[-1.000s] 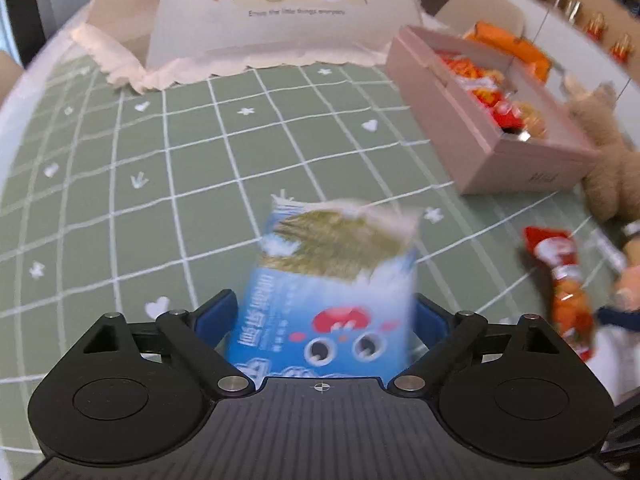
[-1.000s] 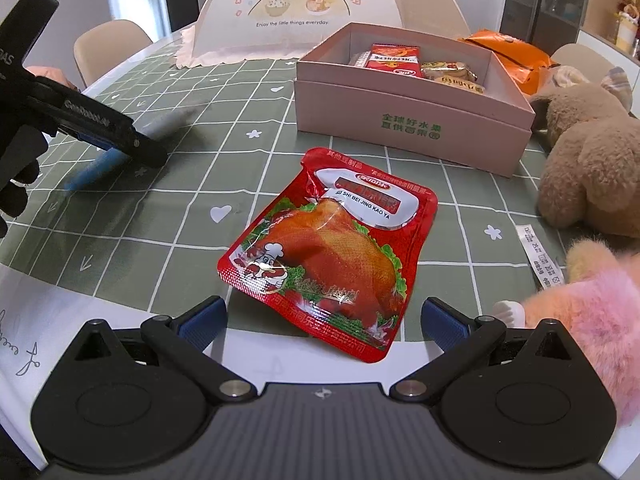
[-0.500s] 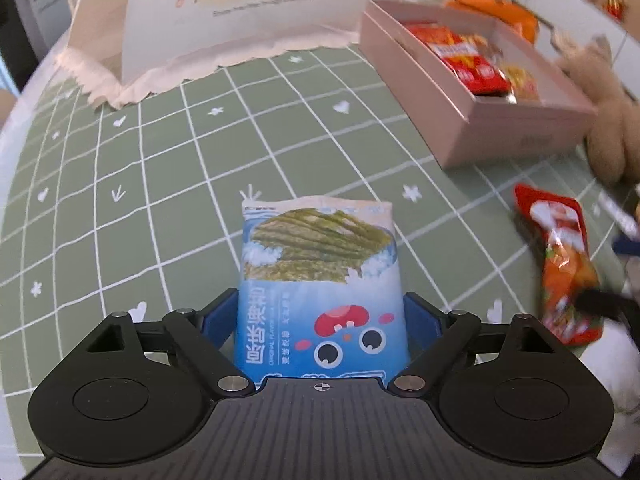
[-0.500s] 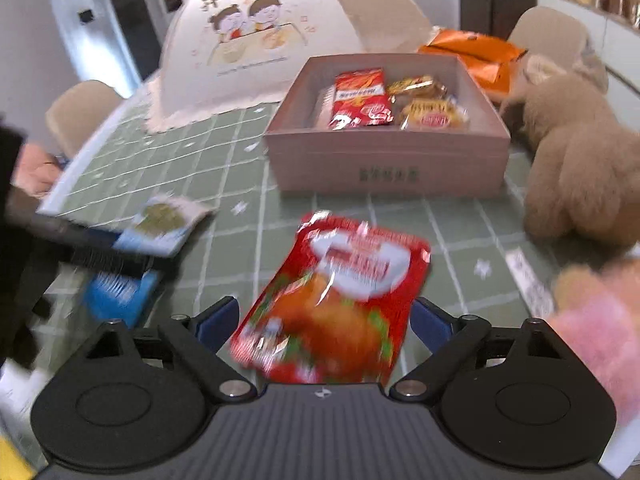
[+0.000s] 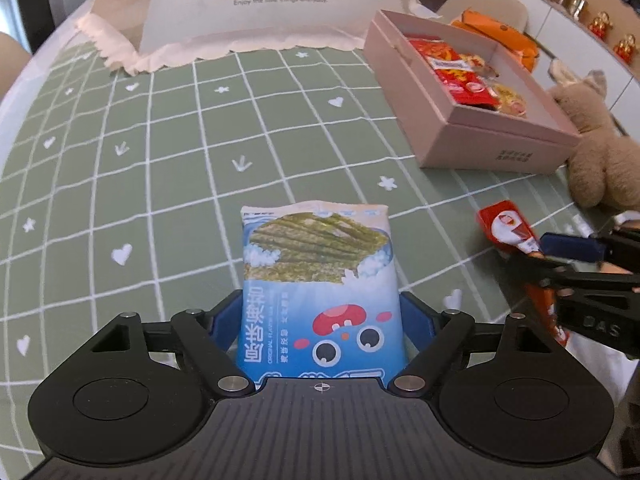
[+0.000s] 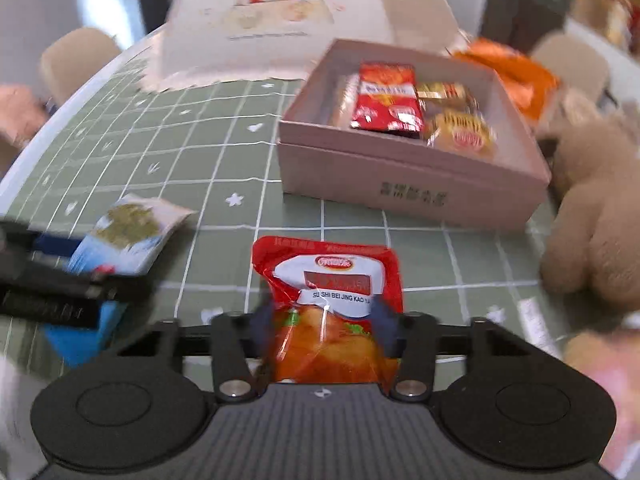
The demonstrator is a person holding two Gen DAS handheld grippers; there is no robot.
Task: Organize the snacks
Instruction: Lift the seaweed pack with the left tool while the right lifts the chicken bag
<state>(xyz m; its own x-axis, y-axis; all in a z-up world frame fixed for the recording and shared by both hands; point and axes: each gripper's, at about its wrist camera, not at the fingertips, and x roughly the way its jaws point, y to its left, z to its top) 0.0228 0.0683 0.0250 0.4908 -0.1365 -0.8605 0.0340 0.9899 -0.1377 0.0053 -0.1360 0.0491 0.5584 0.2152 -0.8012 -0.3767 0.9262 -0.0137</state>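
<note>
- Your left tongs (image 5: 322,316) are clamped on the blue seaweed packet (image 5: 318,280), which sticks out forward above the green checked table (image 5: 160,160); your right tongs (image 6: 322,322) are squeezed on the red roast-duck pouch (image 6: 326,300), held up off the table too.
- The pink box (image 6: 404,184) sits ahead of the right tongs and off to the right of the left ones, already holding a red packet (image 6: 386,100) and some gold-wrapped snacks (image 6: 460,128).
- Risk one, as I judge it: both tongs aim for the same box, and they are near each other. Crossing paths could knock a packet loose.
- Risk two: the pouch is glossy and visibly pinched into creases, held only at its lower part. It may slide or swing if you move fast; the right view is already blurred.
- Risk three: the seaweed packet is light, puffy and gripped by its edges, so a hard squeeze could crush what is inside, and a low approach could catch it on the box wall.
- The free space looks to be on the left side of the box; dropping onto the stacked snacks could leave things untidy.
- The plush bear (image 6: 592,216) leans just beside the box's right side, so a wide swing there may snag it.
</note>
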